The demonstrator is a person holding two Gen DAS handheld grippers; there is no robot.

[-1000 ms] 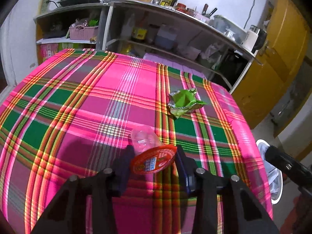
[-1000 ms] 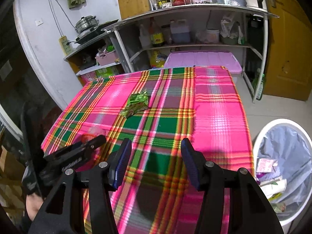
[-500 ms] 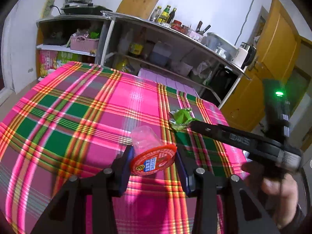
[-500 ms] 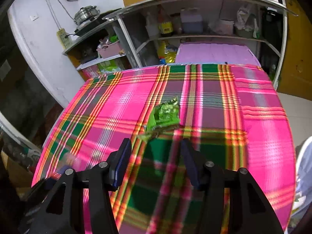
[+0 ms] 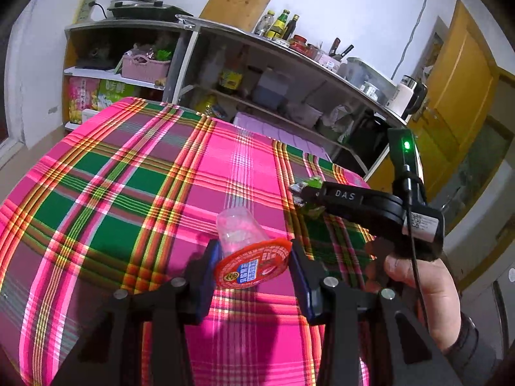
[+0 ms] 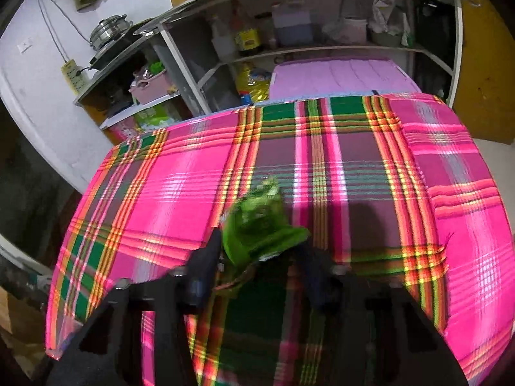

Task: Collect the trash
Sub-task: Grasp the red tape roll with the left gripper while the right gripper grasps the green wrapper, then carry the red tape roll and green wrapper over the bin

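Note:
My left gripper (image 5: 252, 265) is shut on a clear plastic cup with a red foil lid (image 5: 248, 251) and holds it above the plaid-covered table (image 5: 128, 193). A crumpled green wrapper (image 6: 260, 228) lies on the cloth between the open fingers of my right gripper (image 6: 260, 254). In the left wrist view the right gripper (image 5: 309, 193) reaches over the wrapper (image 5: 310, 183), which is mostly hidden behind it.
Metal shelves (image 5: 257, 74) with bottles, boxes and a pink basket (image 5: 145, 67) stand behind the table. A purple-covered stool (image 6: 341, 74) sits by the far table edge. A yellow door (image 5: 457, 96) is at the right.
My right gripper has moved forward across the table until the green wrapper lies between its fingers. My left gripper has risen a little with the cup still in it.

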